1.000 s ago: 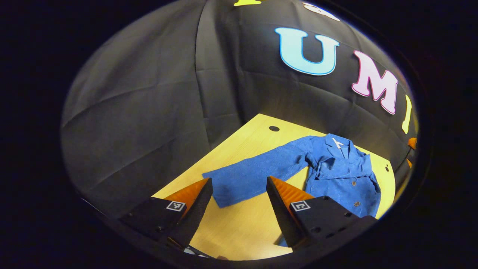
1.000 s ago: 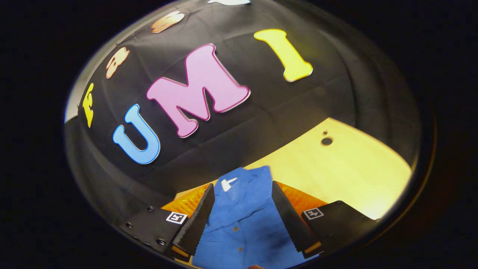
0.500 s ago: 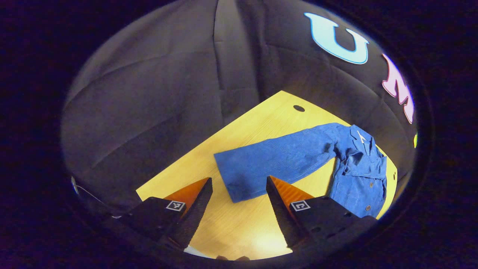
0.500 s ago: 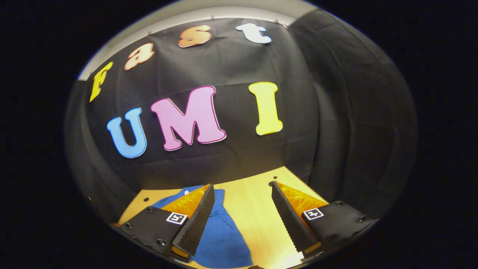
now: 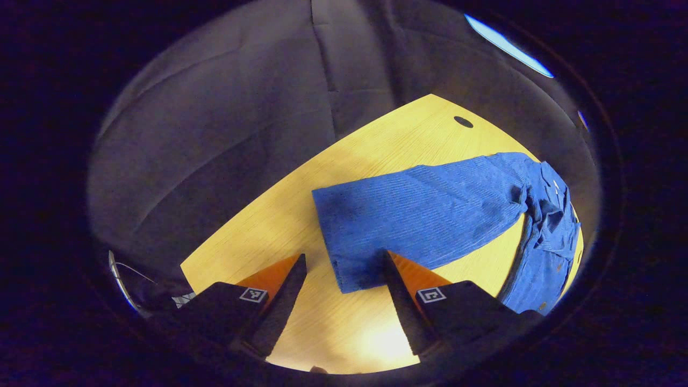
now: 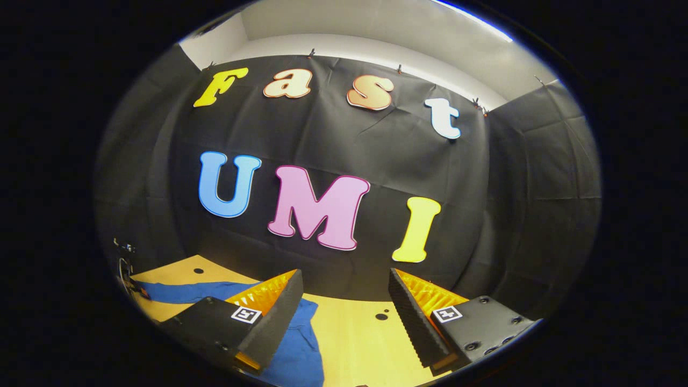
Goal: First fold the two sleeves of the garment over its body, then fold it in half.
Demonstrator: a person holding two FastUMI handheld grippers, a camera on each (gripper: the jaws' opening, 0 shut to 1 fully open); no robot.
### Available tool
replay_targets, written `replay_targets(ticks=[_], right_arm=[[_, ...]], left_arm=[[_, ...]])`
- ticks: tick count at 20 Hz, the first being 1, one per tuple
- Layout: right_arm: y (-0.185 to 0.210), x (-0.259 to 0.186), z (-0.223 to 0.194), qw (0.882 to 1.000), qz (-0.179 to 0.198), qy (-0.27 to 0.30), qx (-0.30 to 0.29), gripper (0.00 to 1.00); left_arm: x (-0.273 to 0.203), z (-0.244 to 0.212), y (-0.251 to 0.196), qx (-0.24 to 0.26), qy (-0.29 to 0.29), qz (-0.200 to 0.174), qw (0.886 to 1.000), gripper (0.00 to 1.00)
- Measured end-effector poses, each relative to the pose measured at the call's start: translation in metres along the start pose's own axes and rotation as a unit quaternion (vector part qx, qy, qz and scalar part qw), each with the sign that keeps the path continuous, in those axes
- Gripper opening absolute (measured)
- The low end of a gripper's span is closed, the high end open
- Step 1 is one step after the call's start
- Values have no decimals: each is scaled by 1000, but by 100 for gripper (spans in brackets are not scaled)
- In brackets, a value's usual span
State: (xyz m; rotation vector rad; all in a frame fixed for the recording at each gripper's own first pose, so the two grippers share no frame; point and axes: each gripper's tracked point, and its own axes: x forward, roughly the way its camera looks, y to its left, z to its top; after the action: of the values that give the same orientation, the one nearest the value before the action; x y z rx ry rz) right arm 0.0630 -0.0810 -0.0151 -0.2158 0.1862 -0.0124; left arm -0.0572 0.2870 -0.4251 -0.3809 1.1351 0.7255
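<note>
A blue button-up garment [image 5: 543,236] lies flat on the yellow wooden table [image 5: 301,215]. One sleeve [image 5: 419,215] stretches out straight toward me in the left gripper view, its cuff [image 5: 344,252] just ahead of my left gripper [image 5: 344,263], which is open and holds nothing. In the right gripper view my right gripper [image 6: 344,279] is open and tilted up at the wall, with part of the blue garment [image 6: 301,344] under and behind its left finger and the far sleeve [image 6: 183,293] reaching left.
The black cloth wall closes the table on the far sides. Small round holes [image 5: 463,122] mark the tabletop near its far corner. Bare table [image 6: 365,349] lies under the right gripper. A cable and some gear [image 6: 126,269] sit at the table's left end.
My left gripper has come closer to the sleeve's cuff, which now lies between its fingertips' line. My right gripper has swung up and away from the garment's body toward the wall.
</note>
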Motion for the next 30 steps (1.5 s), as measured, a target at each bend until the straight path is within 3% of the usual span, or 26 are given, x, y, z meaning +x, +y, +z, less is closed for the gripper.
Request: replay_targets(ticks=[1,2,5,7,10,13,15,19,20,21,23,25,30], right_arm=[[4,1,2,1000,3,-6,-7,96],[7,1,0,1000,6,-6,-13,96],[13,2,-8,1000,17,9,-7,99],[11,4,-11,1000,16,16,9,96],[4,9,-20,999,10,28,21,96],[-3,12,-25,999,6,25,19,96],[-10,18,-37,999,1,39,27,99],[-26,23,-50,998,-4,47,48,96],[-31,25,-58,998,-3,53,43,99],[-36,26,-65,997,-1,62,41,96],[-48,29,-76,996,-1,78,49,100],[-63,32,-85,995,-2,84,61,96],[-109,35,-111,993,-19,102,61,99]], left_arm=[[-2,3,-6,4,-1,-5,1000,80],[-2,4,-10,6,2,-4,1000,63],[-3,9,-18,0,4,-21,1000,41],[4,15,-23,-16,-2,-31,999,14],[5,19,-28,-19,-7,-59,998,0],[-4,30,-32,-29,-18,-61,998,0],[-24,46,-53,-41,-46,-84,995,0],[-75,82,-124,-6,-113,-144,983,0],[-88,86,-150,7,-124,-162,979,0],[-101,89,-176,21,-135,-181,974,0],[-123,94,-234,53,-152,-219,962,0],[-146,87,-301,82,-159,-272,946,0],[-184,27,-472,167,-136,-373,902,0]])
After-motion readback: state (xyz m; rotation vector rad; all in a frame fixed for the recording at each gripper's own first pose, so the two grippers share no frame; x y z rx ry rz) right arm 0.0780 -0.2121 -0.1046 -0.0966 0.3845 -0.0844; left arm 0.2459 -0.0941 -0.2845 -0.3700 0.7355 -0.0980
